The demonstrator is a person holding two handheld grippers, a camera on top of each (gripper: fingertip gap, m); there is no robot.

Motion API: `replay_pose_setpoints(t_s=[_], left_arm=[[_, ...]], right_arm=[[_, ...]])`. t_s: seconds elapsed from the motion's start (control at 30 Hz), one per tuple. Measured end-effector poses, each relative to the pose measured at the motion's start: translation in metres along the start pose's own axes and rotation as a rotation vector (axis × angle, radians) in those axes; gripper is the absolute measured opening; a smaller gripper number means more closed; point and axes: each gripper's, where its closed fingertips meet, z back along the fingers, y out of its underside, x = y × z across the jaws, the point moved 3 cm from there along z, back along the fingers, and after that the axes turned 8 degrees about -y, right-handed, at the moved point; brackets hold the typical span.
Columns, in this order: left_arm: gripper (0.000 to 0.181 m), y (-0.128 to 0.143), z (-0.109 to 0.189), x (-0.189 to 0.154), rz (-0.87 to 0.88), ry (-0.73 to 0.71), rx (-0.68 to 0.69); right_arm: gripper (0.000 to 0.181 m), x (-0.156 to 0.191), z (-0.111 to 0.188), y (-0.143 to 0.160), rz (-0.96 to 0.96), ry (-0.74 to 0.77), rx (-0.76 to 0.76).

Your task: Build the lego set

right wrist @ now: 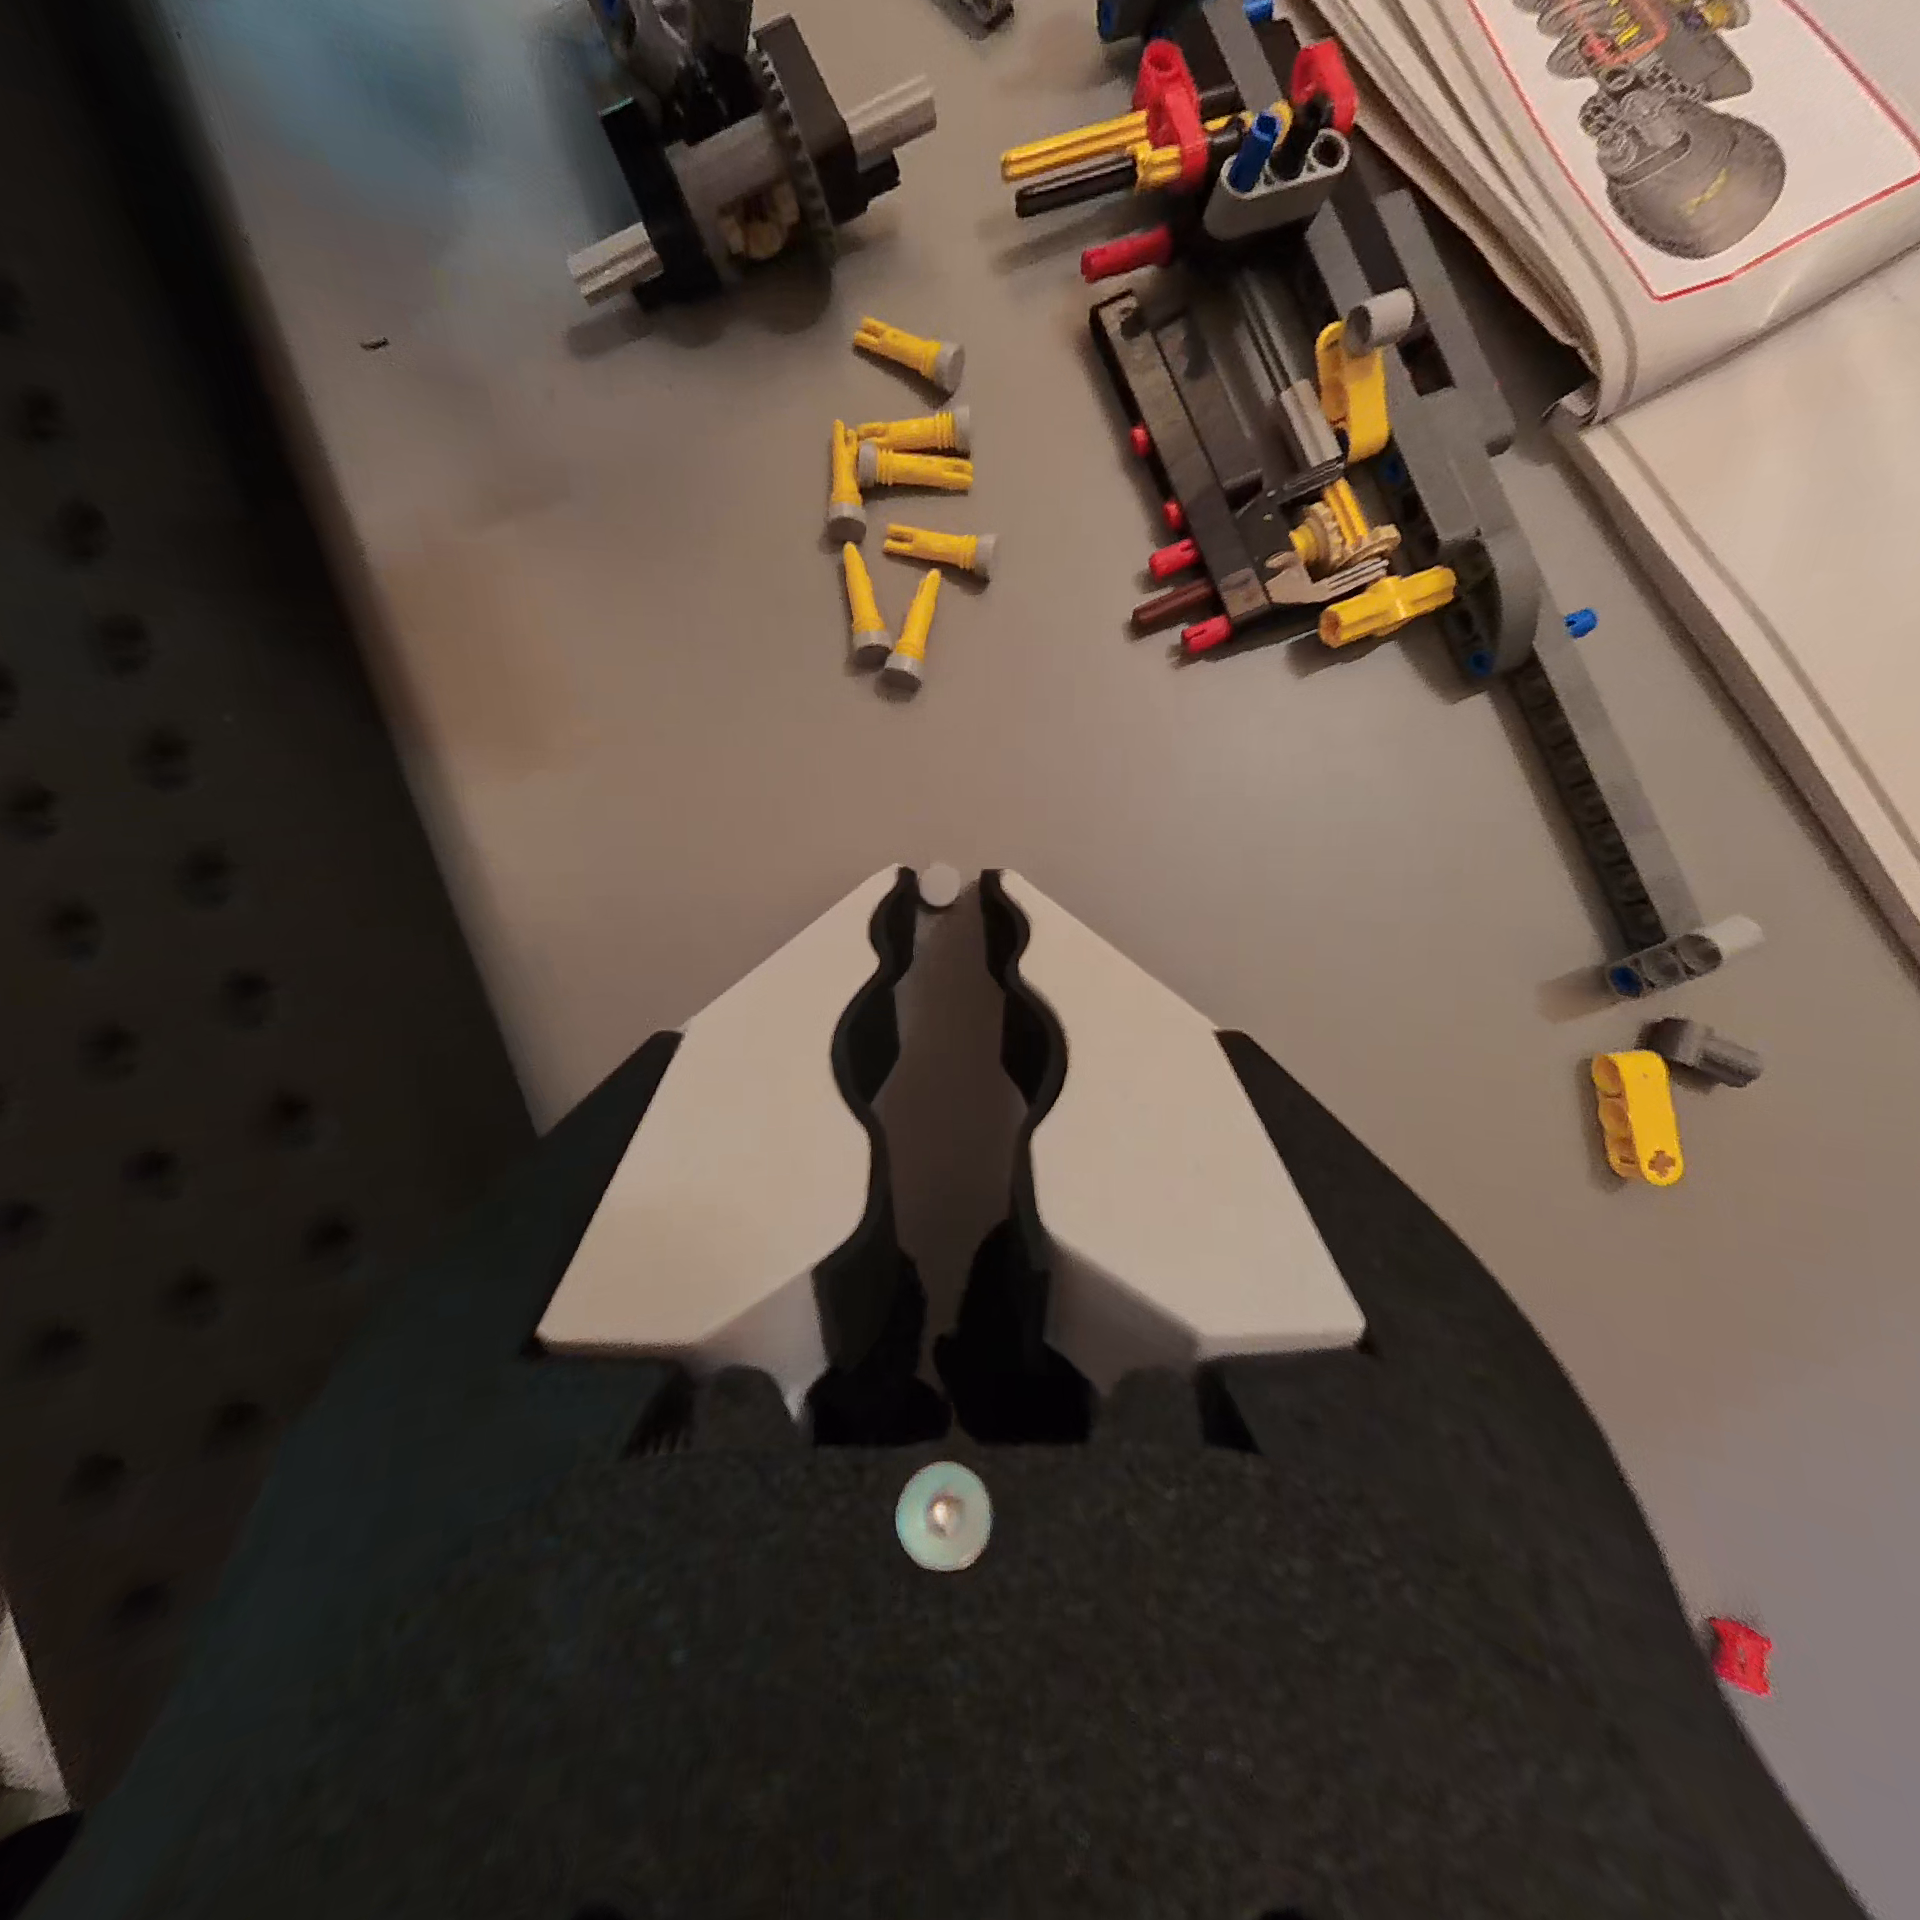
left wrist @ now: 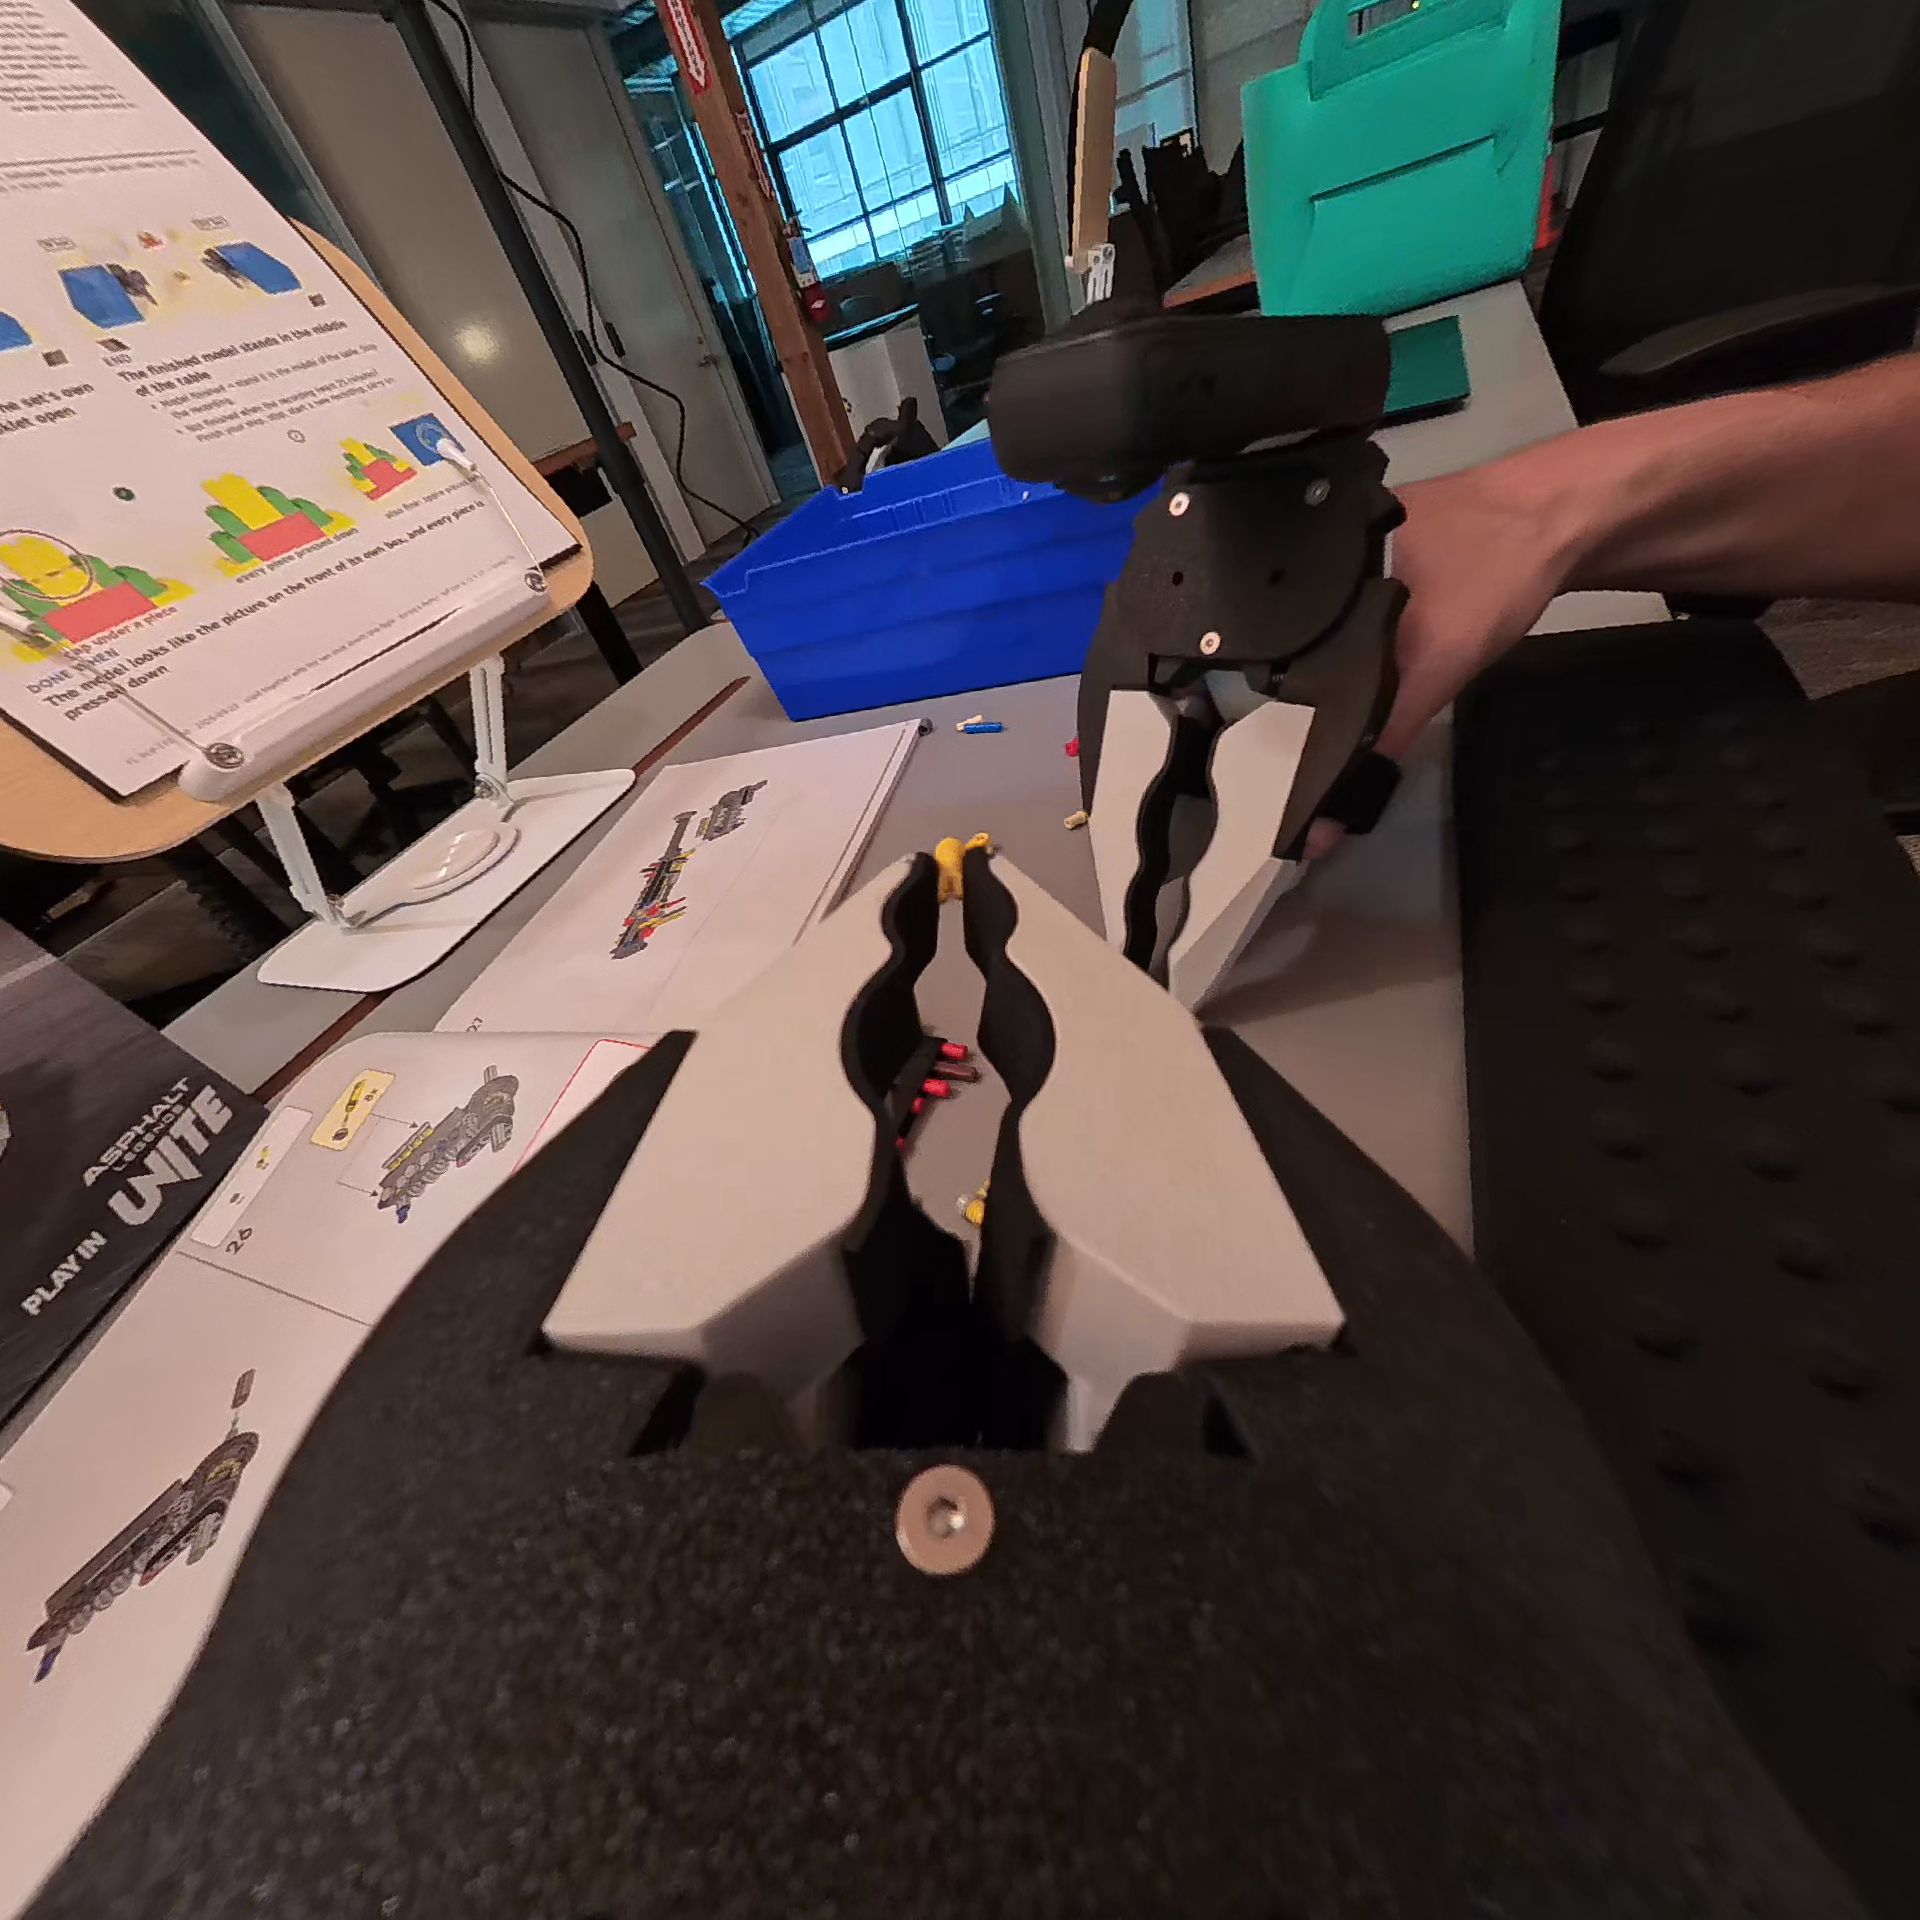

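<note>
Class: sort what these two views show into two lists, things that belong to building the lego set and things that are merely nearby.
Belongs to the job:
long grey chassis
gear assembly
loose yellow pins
yellow connector
instruction booklet
grey-capped piece at the right gripper fingers

Just nearby:
blue bin
teal bag
document stand

Long grey-black lego chassis (right wrist: 1340, 436) flat on table, yellow pins (right wrist: 904, 499) scattered beside

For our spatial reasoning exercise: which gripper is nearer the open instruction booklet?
Left. The left gripper is beside the booklet; the right gripper stands farther off, with the lego assembly between.
</note>
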Motion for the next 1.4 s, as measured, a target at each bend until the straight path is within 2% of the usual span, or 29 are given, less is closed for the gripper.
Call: replay_pose_setpoints(t_s=[0.23, 0.33, 0.37, 0.43, 0.5, 0.57, 0.67, 0.83, 1.17, 1.4], left_arm=[[0.003, 0.002, -0.001, -0.005, -0.013, 0.021, 0.011], [0.003, 0.002, 0.000, -0.005, -0.031, 0.015, 0.011], [0.003, 0.002, 0.000, -0.005, -0.039, 0.015, 0.005], [0.003, -0.001, 0.001, -0.006, -0.062, 0.012, -0.021], [0.003, -0.005, 0.001, -0.006, -0.085, 0.002, -0.054], [0.003, -0.008, 0.002, -0.007, -0.100, -0.004, -0.084], [0.003, -0.016, 0.005, -0.006, -0.105, -0.026, -0.145], [0.003, -0.019, 0.006, -0.005, -0.123, -0.046, -0.172], [0.003, -0.019, 0.007, -0.001, -0.127, -0.071, -0.161], [0.004, -0.021, 0.006, 0.000, -0.222, -0.178, -0.161]], right_arm=[[0.007, 0.000, -0.001, -0.001, 0.032, 0.016, 0.022], [0.007, -0.001, 0.000, -0.006, -0.022, -0.027, -0.046], [0.007, 0.001, 0.004, -0.017, -0.055, -0.066, -0.142], [0.007, 0.006, 0.025, -0.051, -0.155, -0.207, -0.434], [0.006, 0.015, 0.058, -0.086, -0.278, -0.460, -0.798], [0.006, 0.018, 0.067, -0.099, -0.389, -0.667, -0.949], [0.006, 0.022, 0.060, -0.104, -0.463, -0.800, -1.000], [0.006, 0.028, 0.058, -0.109, -0.521, -0.907, -1.042], [0.006, 0.026, 0.054, -0.111, -0.534, -0.921, -1.043], [0.007, 0.026, 0.054, -0.113, -0.599, -0.977, -1.121]])
